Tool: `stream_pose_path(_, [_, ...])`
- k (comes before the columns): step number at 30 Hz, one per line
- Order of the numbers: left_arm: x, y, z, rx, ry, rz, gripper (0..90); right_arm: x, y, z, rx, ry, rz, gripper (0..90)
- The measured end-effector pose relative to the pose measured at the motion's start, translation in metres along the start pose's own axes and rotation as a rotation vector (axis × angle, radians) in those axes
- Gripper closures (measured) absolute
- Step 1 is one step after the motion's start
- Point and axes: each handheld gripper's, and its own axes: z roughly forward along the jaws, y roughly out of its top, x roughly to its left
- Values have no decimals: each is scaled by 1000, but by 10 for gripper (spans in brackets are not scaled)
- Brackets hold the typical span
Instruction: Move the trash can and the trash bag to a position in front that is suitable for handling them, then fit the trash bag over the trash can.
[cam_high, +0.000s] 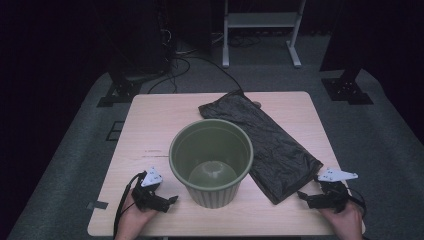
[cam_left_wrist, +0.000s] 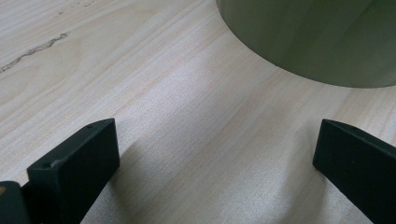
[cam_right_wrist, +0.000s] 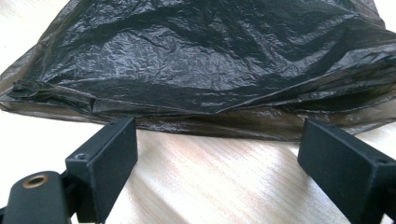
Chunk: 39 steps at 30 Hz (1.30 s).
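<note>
Black plastic bag (cam_right_wrist: 210, 70) flat on table (cam_high: 150, 120), just beside green bin (cam_high: 211, 160); right gripper (cam_right_wrist: 217, 154) spread wide at its near edge. Pinch one layer only, low. Left gripper (cam_left_wrist: 215, 154) gaping, empty, near bin.

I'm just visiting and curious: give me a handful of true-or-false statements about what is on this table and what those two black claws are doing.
1. The round olive-green plastic bin stands upright with nothing inside. True.
2. The crinkled black plastic bag is already lining the bin. False: it lies flat on the pale wooden table, beside the bin.
3. The right gripper is open, its jaws just short of the bag's edge. True.
4. The left gripper clamps the bin's rim. False: it is open over bare table near the bin's base.
5. The bag hangs over the table's near edge. False: its near end rests on the tabletop.
</note>
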Motion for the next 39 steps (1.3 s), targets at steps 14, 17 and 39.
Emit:
stream_pose_path(14, [0, 0, 0, 0, 0, 0, 0, 0, 7, -15, -38, -56, 27, 97])
stream_pose_path(17, [0, 0, 0, 0, -1, 1, 0, -1, 14, -18, -55, -63, 26, 97])
stream_pose_path(39, [0, 0, 0, 0, 0, 0, 0, -3, 57, 36, -9, 9, -5, 108])
